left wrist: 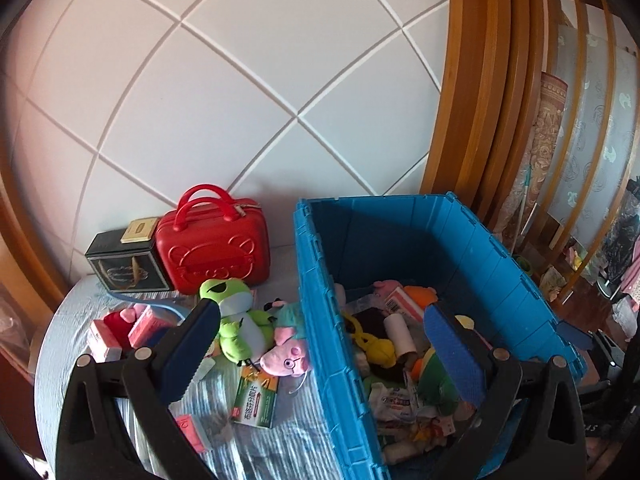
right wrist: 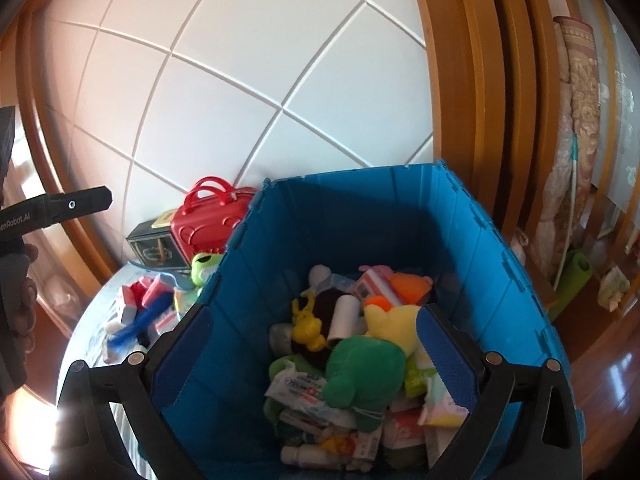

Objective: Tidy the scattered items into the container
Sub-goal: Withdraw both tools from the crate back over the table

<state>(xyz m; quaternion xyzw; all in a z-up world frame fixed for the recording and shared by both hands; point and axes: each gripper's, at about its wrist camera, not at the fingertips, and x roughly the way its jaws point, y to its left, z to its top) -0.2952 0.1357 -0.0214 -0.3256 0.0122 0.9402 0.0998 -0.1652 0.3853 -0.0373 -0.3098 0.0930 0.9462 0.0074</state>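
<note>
A blue crate (left wrist: 480,256) stands on a cloth-covered table, with plush toys, a white roll and packets piled in it. My left gripper (left wrist: 320,312) is open wide and empty; its fingers straddle the crate's left wall. Left of the crate lie a green frog plush (left wrist: 236,320), a pink pig plush (left wrist: 286,356), a green box (left wrist: 256,396) and pink boxes (left wrist: 144,324). My right gripper (right wrist: 314,316) hangs open and empty over the crate (right wrist: 360,216), above a green plush (right wrist: 364,372) and a yellow duck (right wrist: 396,320) that lie inside.
A red case (left wrist: 212,252) and a black box (left wrist: 124,264) stand at the back of the striped tablecloth (left wrist: 280,440), against a white tiled wall. Wooden frames rise behind and to the right of the crate. A person's hand (right wrist: 24,292) shows at the left edge.
</note>
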